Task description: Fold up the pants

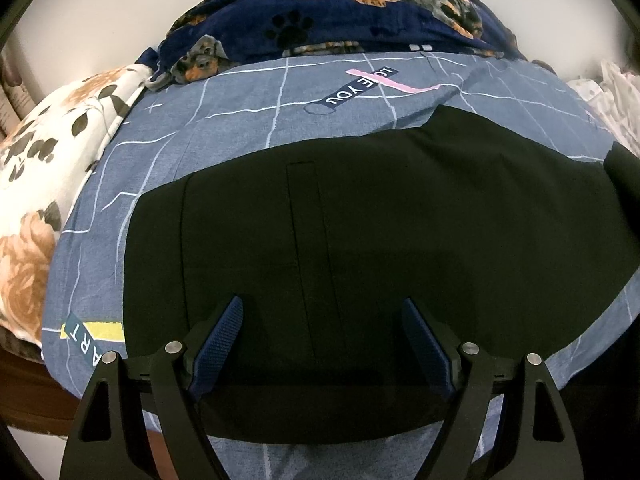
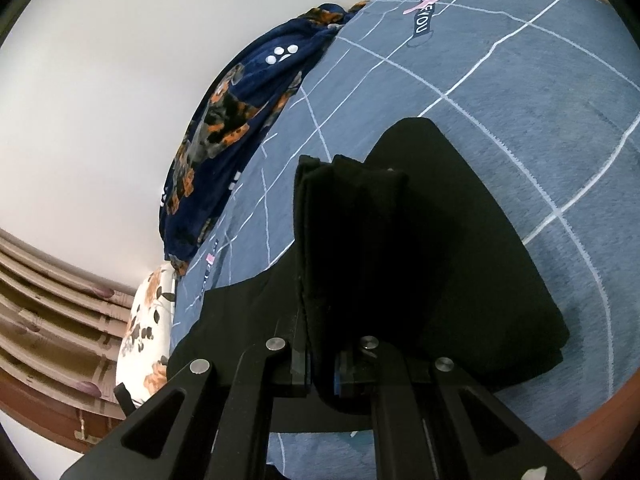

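Observation:
Black pants (image 1: 380,232) lie flat on the blue-grey checked bedsheet (image 1: 240,120). My left gripper (image 1: 322,312) is open, its blue-padded fingers (image 1: 224,332) spread just above the near part of the pants, holding nothing. My right gripper (image 2: 320,364) is shut on a thick bunched fold of the pants (image 2: 352,240), which stands up between its fingers. The rest of the pants (image 2: 480,260) spreads flat on the sheet (image 2: 520,80) to the right and behind.
A navy dog-print blanket (image 1: 340,12) is heaped at the far side of the bed, also in the right wrist view (image 2: 240,120). A floral pillow (image 1: 48,160) lies at the left. A white wall (image 2: 100,100) and wooden bed edge (image 2: 48,360) border the bed.

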Tool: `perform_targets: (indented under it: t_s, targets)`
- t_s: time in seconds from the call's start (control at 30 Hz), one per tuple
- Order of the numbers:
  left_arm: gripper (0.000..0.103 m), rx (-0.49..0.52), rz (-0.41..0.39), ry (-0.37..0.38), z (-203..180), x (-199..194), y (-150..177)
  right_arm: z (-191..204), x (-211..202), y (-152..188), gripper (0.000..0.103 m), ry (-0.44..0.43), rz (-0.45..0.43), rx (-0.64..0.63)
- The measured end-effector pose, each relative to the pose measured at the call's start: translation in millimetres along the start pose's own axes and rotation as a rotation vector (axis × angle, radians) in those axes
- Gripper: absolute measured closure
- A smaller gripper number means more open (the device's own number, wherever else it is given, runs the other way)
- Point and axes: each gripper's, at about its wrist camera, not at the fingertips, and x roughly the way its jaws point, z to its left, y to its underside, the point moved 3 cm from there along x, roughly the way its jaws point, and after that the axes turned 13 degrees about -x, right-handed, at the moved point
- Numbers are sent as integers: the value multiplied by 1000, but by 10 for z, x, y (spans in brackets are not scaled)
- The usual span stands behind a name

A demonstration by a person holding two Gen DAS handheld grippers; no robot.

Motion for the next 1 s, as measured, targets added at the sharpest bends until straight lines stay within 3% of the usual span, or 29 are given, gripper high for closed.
perform_targets:
  t_s: [1.0]
  targets:
    - [20,4,5,-3,-12,6,0,109,81,19,95,-11,32,-38]
